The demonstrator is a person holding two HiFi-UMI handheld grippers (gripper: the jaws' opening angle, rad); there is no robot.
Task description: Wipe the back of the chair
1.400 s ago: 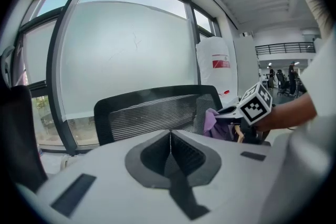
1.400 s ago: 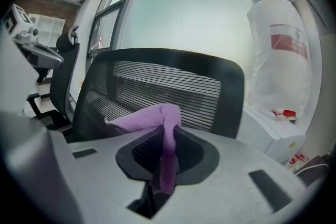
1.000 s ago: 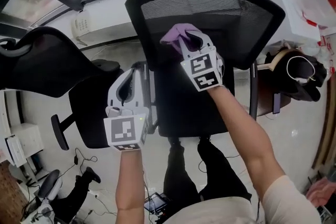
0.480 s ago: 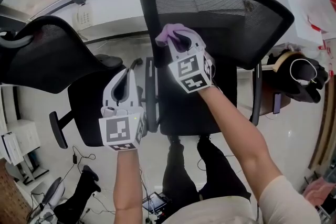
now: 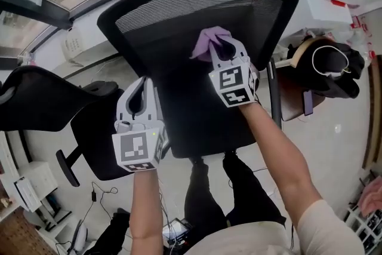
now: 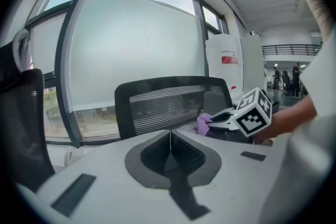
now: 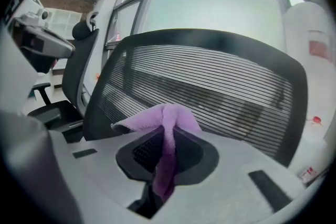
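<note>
Cloth point(image 5: 207, 42) shifted right across chair back point(image 5: 179, 15) | right tongs point(image 5: 223, 46) clamped on cloth | left tongs point(image 5: 142, 83) together, empty

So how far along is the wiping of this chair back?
Done: the cloth is clamped in the right claw. In hand: it is at the mesh of the chair back, below the top edge, and contact looks likely. Left: no wiped area shows, so assume most of the back. The left claw is shut, empty, off to the side.
</note>
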